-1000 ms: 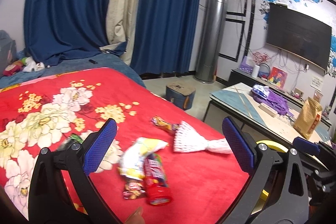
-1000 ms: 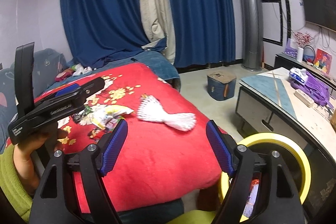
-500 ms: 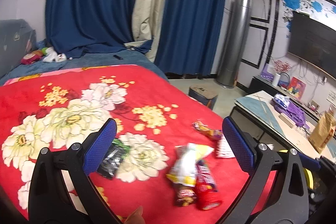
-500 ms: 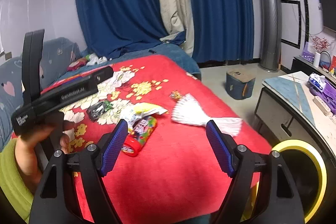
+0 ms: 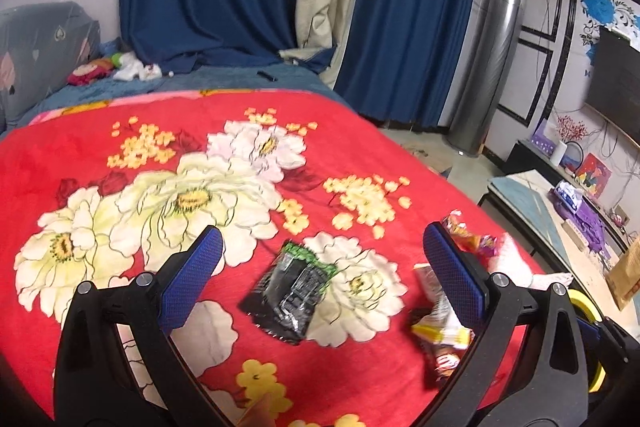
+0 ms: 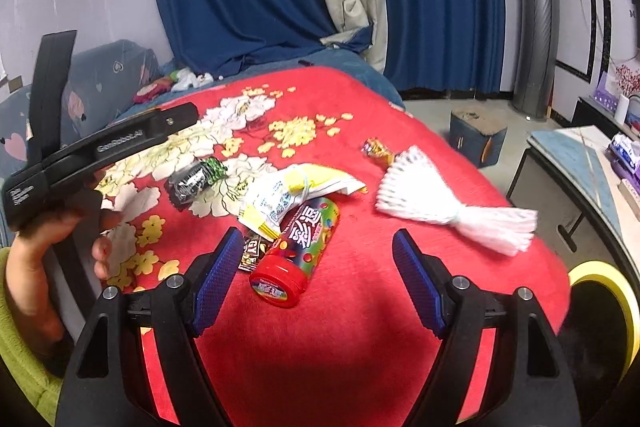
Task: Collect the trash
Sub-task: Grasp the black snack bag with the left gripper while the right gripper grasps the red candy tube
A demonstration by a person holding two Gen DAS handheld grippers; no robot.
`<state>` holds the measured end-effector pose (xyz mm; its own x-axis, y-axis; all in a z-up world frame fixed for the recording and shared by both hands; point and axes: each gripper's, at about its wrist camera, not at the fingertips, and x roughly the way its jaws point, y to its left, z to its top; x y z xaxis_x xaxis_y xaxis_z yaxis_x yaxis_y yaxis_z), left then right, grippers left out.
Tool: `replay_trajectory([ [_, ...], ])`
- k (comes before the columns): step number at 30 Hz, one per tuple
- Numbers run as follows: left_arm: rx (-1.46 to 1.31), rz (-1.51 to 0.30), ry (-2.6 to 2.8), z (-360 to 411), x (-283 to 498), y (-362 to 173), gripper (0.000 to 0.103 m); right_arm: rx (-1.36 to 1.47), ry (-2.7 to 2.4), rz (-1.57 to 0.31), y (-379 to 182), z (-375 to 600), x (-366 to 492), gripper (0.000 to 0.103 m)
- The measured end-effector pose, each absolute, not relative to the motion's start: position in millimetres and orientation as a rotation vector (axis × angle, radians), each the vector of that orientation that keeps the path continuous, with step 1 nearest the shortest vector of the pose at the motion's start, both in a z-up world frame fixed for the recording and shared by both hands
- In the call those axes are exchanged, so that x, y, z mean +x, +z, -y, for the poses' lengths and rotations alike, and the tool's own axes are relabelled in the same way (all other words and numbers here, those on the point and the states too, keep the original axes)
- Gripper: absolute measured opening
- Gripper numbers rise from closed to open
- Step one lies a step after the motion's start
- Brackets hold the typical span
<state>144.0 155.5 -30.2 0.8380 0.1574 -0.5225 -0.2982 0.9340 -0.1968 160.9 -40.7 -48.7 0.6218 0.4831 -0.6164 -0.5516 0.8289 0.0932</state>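
Trash lies on a red flowered blanket (image 5: 360, 147). A black-and-green wrapper (image 5: 290, 287) lies between the jaws of my open, empty left gripper (image 5: 320, 267); it also shows in the right wrist view (image 6: 194, 181). My right gripper (image 6: 316, 271) is open and empty, just above a red-capped candy tube (image 6: 298, 247). A white-and-yellow snack bag (image 6: 296, 195), a small dark wrapper (image 6: 252, 255), an orange candy wrapper (image 6: 376, 149) and a white foam net sleeve (image 6: 444, 203) lie around the tube. The left gripper's body (image 6: 100, 147) shows at the left of the right wrist view.
A yellow-rimmed bin (image 6: 600, 299) stands past the bed's right edge. A low table (image 5: 560, 227) with a purple bag stands to the right, a small blue stool (image 6: 476, 139) on the floor beyond. Blue curtains and toys are at the back.
Both grippers have moved left and in over the bed. The black-and-green wrapper now sits between the left jaws and the candy tube lies near the right jaws. Both stay open.
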Motion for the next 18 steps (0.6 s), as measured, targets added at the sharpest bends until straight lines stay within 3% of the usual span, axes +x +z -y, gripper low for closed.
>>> replay_trajectory([
  [13, -0.335, -0.666, 0.227, -170.5, 159.1, -64.8, 0.092, -0.109, 0.603, -0.789, -82.4, 15.4, 185.3, 0.060],
  [18, -0.364, -0.700, 0.222, -174.4, 162.7, -73.8, 0.081, -0.097, 0.619, -0.809, -88.6, 16.9, 184.9, 0.056],
])
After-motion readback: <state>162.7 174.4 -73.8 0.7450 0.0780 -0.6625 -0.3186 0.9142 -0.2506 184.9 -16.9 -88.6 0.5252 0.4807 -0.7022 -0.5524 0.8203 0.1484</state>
